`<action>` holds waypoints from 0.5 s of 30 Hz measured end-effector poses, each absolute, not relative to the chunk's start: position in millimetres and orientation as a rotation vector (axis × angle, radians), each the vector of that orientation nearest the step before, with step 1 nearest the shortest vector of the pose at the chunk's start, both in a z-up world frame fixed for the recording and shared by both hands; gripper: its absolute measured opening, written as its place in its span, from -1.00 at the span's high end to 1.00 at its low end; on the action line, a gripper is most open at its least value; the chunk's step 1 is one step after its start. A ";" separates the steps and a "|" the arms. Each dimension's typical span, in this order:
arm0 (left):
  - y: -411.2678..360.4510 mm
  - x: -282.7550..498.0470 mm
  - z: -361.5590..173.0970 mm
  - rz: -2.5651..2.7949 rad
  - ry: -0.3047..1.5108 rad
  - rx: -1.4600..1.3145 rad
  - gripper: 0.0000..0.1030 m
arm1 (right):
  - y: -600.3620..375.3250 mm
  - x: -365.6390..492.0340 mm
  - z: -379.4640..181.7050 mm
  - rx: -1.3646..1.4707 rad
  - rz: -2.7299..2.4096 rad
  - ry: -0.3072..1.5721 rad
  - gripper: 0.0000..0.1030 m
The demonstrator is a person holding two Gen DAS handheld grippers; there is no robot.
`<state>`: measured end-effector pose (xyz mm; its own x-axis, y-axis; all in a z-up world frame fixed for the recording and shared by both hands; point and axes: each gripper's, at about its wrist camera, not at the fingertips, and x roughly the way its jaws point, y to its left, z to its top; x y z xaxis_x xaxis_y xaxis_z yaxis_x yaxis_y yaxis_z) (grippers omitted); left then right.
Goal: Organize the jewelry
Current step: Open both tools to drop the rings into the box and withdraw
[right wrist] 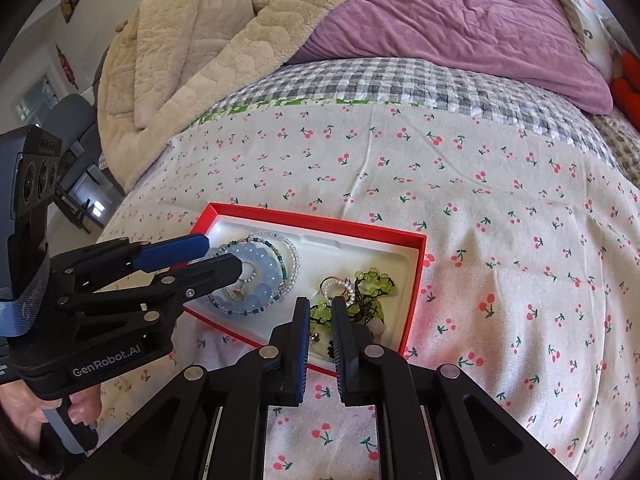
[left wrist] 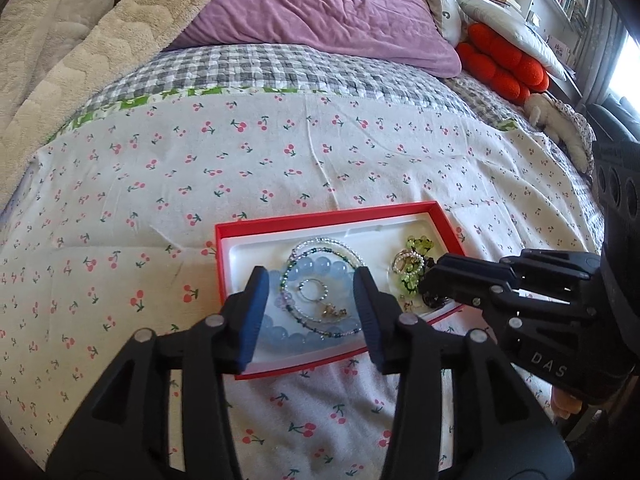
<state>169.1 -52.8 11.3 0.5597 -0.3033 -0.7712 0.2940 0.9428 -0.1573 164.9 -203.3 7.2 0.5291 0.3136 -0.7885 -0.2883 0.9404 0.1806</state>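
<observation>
**Jewelry in the red box on the bed**

The jewelry sits in a red box [left wrist: 338, 216] with a white liner inside. The box lies flat on a cherry-print sheet [left wrist: 280, 152].

The left tongs [left wrist: 312, 304] are wide apart and hold nothing. They hang just over the near side of the box. Between their blue pads [left wrist: 254, 312] you can see a big blue bead bracelet [left wrist: 316, 270]. A thin beaded string [left wrist: 328, 246] loops around it. A small silver ring with a charm [left wrist: 320, 294] lies in the middle of the blue bracelet.

The right tongs [right wrist: 322, 332] are nearly together, with a thin gap between them. They hover over the near edge of the box, at its right end. I cannot tell if they pinch anything. Just in front of their tips is a green bead bracelet [right wrist: 374, 284]. A little pearl ring [right wrist: 338, 286] lies right beside it, touching the green beads.

Far past both tongs, a gray checked quilt [left wrist: 280, 68] crosses the bed. Behind that lie a purple blanket [left wrist: 320, 4] and a fluffy cream blanket [right wrist: 208, 40]. Off to the right of the left tongs sits an orange-red cushion [left wrist: 500, 64].
</observation>
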 end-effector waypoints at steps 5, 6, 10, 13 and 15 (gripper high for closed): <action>-39.9 166.0 18.9 -0.313 0.905 -0.029 -0.22 | -207.5 162.5 11.4 0.041 0.350 0.941 0.77; -35.9 165.3 19.8 -0.298 0.908 -0.036 -0.28 | -207.9 162.3 11.7 0.044 0.349 0.942 0.76; -24.7 161.6 21.9 -0.237 0.918 -0.041 -0.53 | -209.4 160.1 13.9 0.053 0.348 0.943 0.69; -18.2 157.3 21.8 -0.199 0.932 -0.039 -0.60 | -210.0 158.0 15.9 0.055 0.350 0.941 0.57; -14.8 155.4 19.5 -0.170 0.952 -0.038 -0.65 | -210.9 156.5 17.2 0.061 0.349 0.939 0.33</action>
